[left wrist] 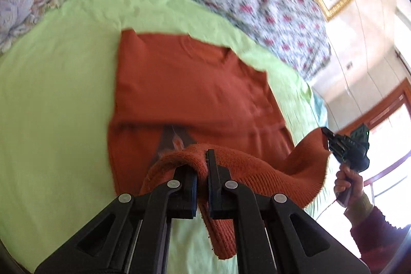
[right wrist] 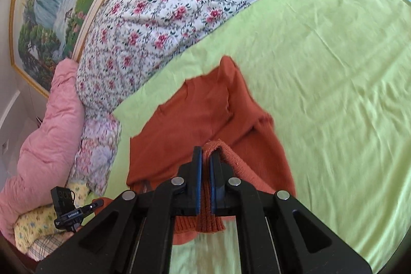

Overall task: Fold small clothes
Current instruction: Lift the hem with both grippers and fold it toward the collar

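Observation:
An orange knit sweater [left wrist: 190, 84] lies on the light green sheet [left wrist: 56, 99], its sleeves folded in over the body. My left gripper [left wrist: 203, 158] is shut on the ribbed hem at one bottom corner and holds it lifted off the sheet. My right gripper [right wrist: 205, 153] is shut on the hem at the other corner of the sweater [right wrist: 205, 109], also lifted. The right gripper also shows in the left wrist view [left wrist: 327, 134], pinching the raised hem at the right. The left gripper shows at the lower left of the right wrist view [right wrist: 99, 202].
A floral quilt [right wrist: 174, 4] is heaped along the far side of the sheet [right wrist: 334, 94]. A pink duvet [right wrist: 46, 145] and patterned pillows [right wrist: 38, 222] lie at the left. A gold-framed painting [right wrist: 51, 4] hangs behind. A window [left wrist: 385, 132] is at the right.

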The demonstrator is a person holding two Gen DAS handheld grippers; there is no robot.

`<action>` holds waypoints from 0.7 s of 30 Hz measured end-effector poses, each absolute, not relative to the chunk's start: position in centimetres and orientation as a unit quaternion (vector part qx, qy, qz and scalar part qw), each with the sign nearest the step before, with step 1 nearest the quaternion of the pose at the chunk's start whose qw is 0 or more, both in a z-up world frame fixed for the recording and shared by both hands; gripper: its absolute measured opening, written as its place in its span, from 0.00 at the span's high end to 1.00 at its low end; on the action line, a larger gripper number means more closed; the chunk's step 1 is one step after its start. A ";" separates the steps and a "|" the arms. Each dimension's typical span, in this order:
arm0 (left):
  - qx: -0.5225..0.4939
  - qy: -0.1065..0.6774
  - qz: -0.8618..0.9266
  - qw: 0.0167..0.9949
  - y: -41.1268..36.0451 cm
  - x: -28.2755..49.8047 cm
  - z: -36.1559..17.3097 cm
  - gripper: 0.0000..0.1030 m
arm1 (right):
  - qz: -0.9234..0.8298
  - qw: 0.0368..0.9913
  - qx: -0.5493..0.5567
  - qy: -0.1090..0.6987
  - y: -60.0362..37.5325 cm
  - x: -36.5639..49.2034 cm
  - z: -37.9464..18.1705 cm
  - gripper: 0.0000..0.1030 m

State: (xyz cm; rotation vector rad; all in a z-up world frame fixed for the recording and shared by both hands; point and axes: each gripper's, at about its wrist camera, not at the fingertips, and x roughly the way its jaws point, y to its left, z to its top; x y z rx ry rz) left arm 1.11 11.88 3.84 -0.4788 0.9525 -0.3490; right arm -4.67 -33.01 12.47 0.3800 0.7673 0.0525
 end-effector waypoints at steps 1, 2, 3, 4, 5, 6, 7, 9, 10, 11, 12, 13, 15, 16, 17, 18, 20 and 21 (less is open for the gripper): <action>-0.235 0.446 -0.159 0.849 12.3 2.3 3.9 0.97 | 0.024 0.911 0.185 0.369 -33.2 -3.6 12.6 0.94; -0.245 0.440 -0.154 0.850 12.8 3.5 4.0 0.97 | 0.022 0.912 0.187 0.365 -33.3 -2.5 12.7 0.94; -0.251 0.437 -0.150 0.851 13.3 4.3 4.1 0.97 | 0.022 0.912 0.190 0.362 -33.5 -0.9 12.8 0.94; -0.257 0.432 -0.144 0.852 13.7 5.6 4.1 0.97 | 0.022 0.913 0.190 0.360 -33.5 0.4 12.9 0.94; -0.259 0.431 -0.139 0.853 13.7 6.4 4.1 0.97 | 0.022 0.914 0.188 0.360 -33.5 1.3 13.0 0.94; -0.264 0.430 -0.134 0.853 13.9 7.7 3.9 0.97 | 0.022 0.914 0.185 0.361 -33.5 2.5 12.9 0.94; -0.267 0.427 -0.131 0.854 13.9 8.6 3.7 0.97 | 0.022 0.914 0.182 0.363 -33.5 3.8 12.8 0.94; -0.275 0.426 -0.125 0.853 14.2 10.9 3.3 0.97 | 0.019 0.913 0.180 0.366 -33.6 5.9 12.6 0.94; -0.280 0.425 -0.123 0.852 14.3 11.7 3.1 0.97 | 0.018 0.911 0.181 0.370 -33.7 7.2 12.3 0.94; -0.285 0.423 -0.121 0.852 14.5 12.5 2.9 0.97 | 0.016 0.910 0.179 0.373 -33.7 8.2 12.0 0.94; -0.289 0.423 -0.116 0.851 14.7 13.3 2.7 0.97 | 0.012 0.909 0.178 0.378 -33.8 9.4 11.5 0.94; -0.293 0.424 -0.111 0.850 14.9 14.2 2.2 0.97 | 0.010 0.906 0.178 0.383 -34.0 10.2 11.2 0.94; -0.304 0.428 -0.101 0.845 15.5 15.6 1.2 0.97 | 0.002 0.902 0.173 0.396 -34.4 12.1 10.2 0.94; -0.311 0.432 -0.095 0.842 15.8 16.2 0.5 0.97 | -0.003 0.899 0.170 0.403 -34.6 12.8 9.7 0.94; -0.315 0.435 -0.089 0.839 16.0 16.8 -0.2 0.97 | -0.008 0.896 0.167 0.412 -34.9 13.7 9.0 0.94; -0.317 0.438 -0.084 0.837 16.2 17.2 -0.7 0.97 | -0.014 0.892 0.166 0.420 -35.3 14.3 8.3 0.94; -0.319 0.447 -0.073 0.833 16.4 18.2 -2.1 0.96 | -0.022 0.884 0.168 0.436 -35.9 15.3 7.1 0.94; -0.320 0.452 -0.068 0.830 16.5 18.6 -2.9 0.96 | -0.027 0.881 0.166 0.443 -36.3 15.8 6.5 0.94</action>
